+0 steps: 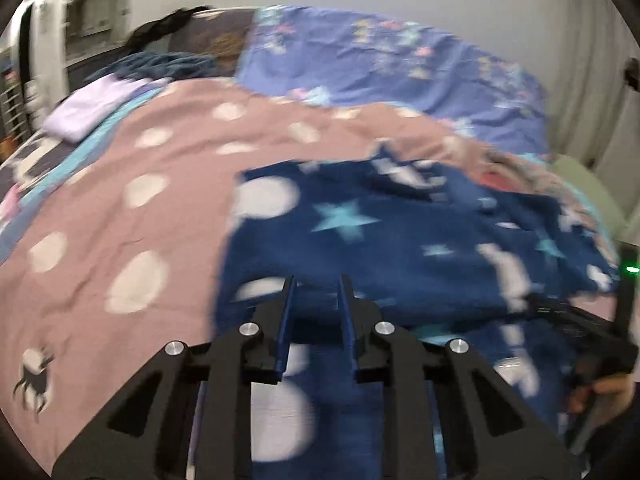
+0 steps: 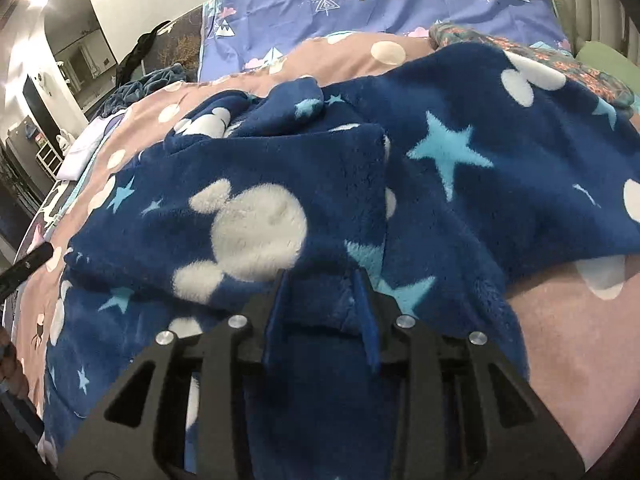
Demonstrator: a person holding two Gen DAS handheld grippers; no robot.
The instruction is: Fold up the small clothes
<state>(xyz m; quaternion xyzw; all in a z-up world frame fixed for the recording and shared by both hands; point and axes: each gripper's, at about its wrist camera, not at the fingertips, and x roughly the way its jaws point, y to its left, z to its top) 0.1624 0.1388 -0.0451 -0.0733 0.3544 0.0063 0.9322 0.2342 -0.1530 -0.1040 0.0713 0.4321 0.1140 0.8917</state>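
A navy fleece garment (image 1: 420, 240) with white mouse heads and light blue stars lies on a pink dotted bedcover (image 1: 120, 200). The left wrist view is blurred. My left gripper (image 1: 318, 284) sits low over the garment's near edge, its blue fingers a little apart, fabric between them; whether it grips is unclear. In the right wrist view the garment (image 2: 500, 152) is bunched and partly folded over itself. My right gripper (image 2: 322, 276) has its fingers closed on a fold of the fleece. The right gripper's body also shows in the left wrist view (image 1: 580, 320), held by a hand.
A purple sheet with tree prints (image 2: 380, 12) covers the bed's far end. A folded lilac item (image 1: 88, 108) and a dark blue knit (image 1: 160, 64) lie at the far left. A floral cloth (image 2: 580, 64) lies at the right. The bedcover (image 2: 560, 320) is bare at right.
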